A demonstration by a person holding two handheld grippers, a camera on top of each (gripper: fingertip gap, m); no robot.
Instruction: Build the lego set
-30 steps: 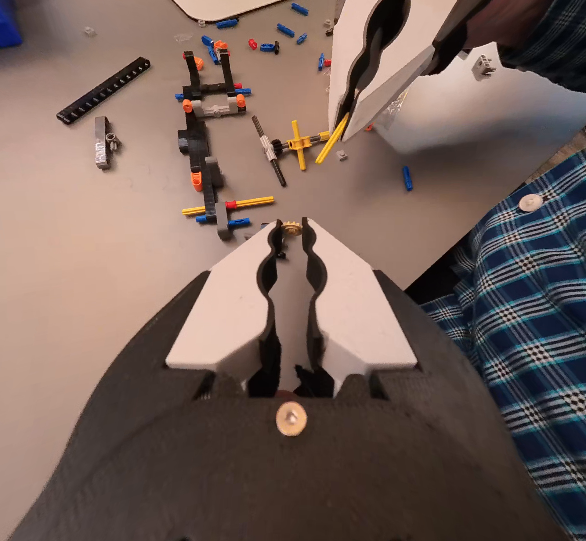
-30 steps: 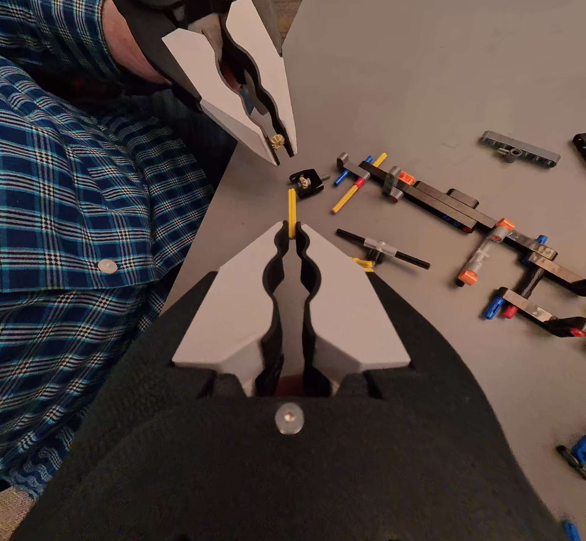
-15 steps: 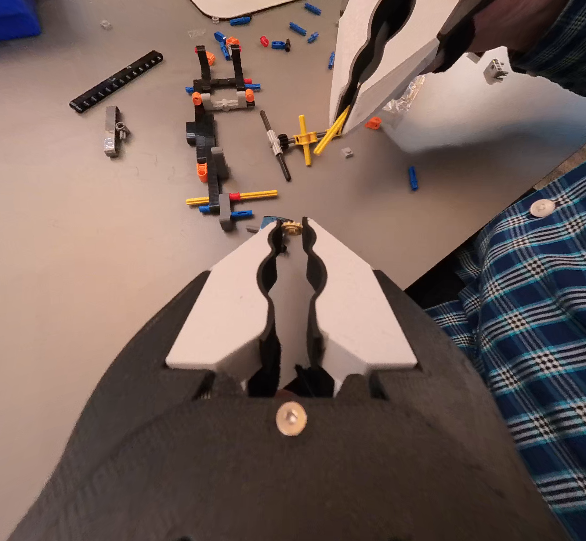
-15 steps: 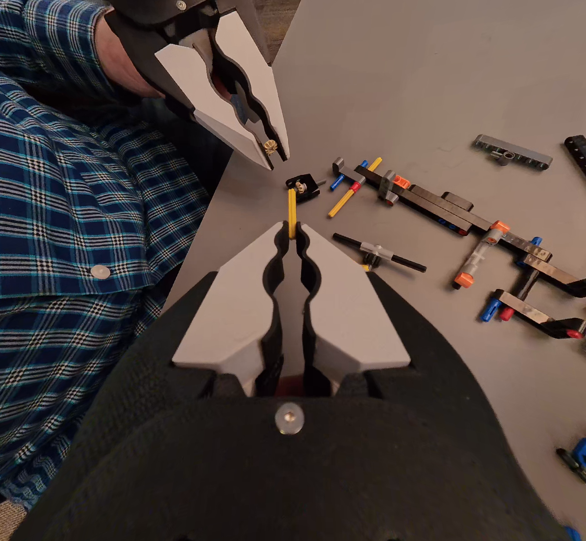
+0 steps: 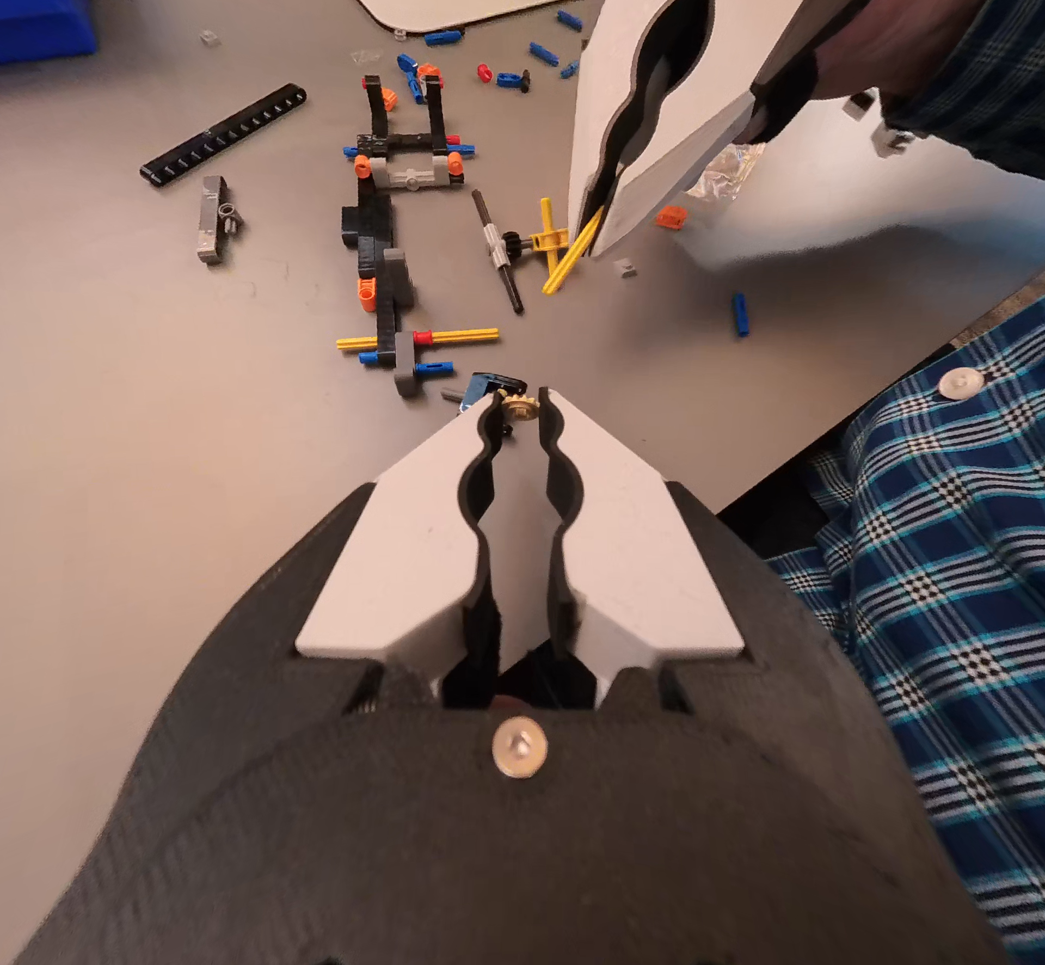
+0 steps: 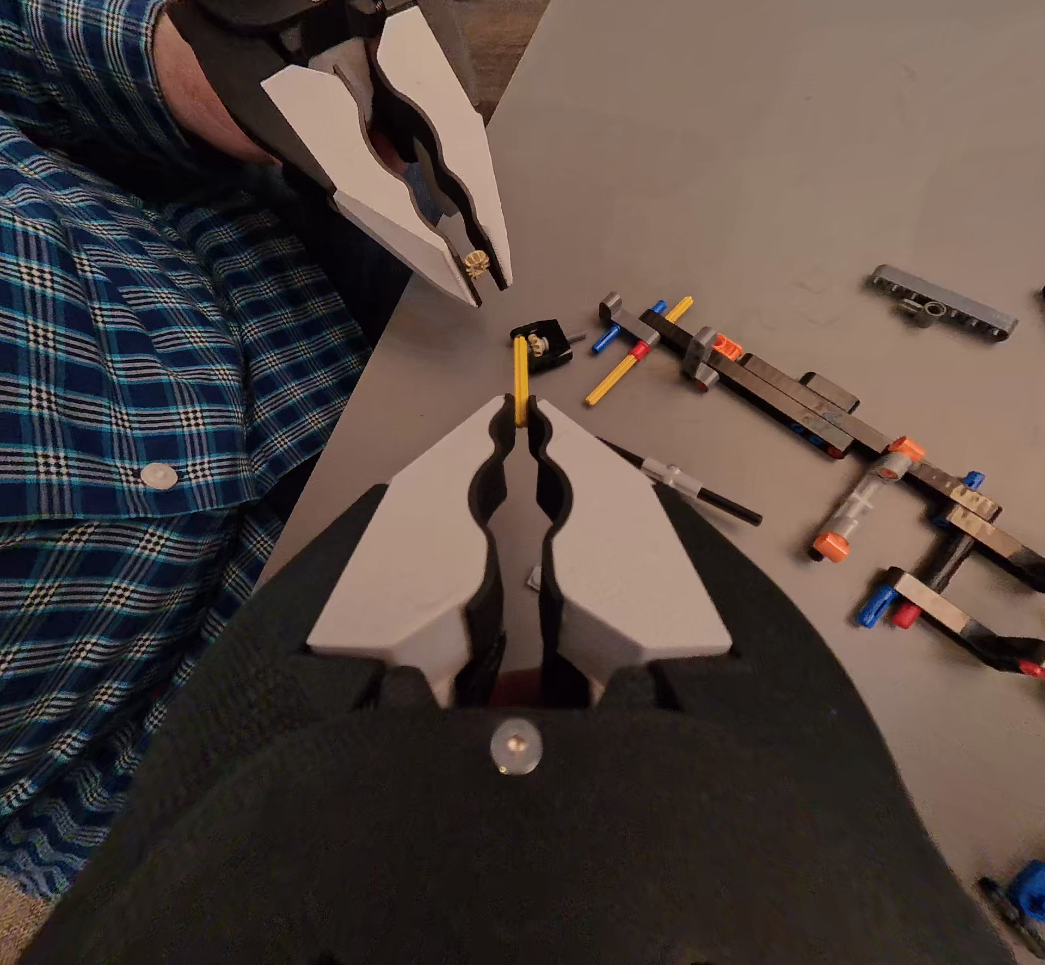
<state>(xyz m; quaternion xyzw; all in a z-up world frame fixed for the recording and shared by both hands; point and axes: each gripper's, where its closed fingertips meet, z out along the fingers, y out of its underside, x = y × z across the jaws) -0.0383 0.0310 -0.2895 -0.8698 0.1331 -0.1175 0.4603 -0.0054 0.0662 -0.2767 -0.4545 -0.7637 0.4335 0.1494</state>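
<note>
Both my grippers grip parts above the grey table (image 6: 763, 118): my left gripper (image 5: 521, 405) pinches a tan bevel gear (image 5: 519, 406), my right gripper (image 6: 521, 411) clamps a slim yellow axle (image 6: 520, 378), whose ridged length only the left wrist view shows.

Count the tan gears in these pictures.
2. One tan gear is pinched at the tips of the left hand-held gripper. The second tan gear sits in a small black frame on the table, near its edge. Others may be hidden.
</note>
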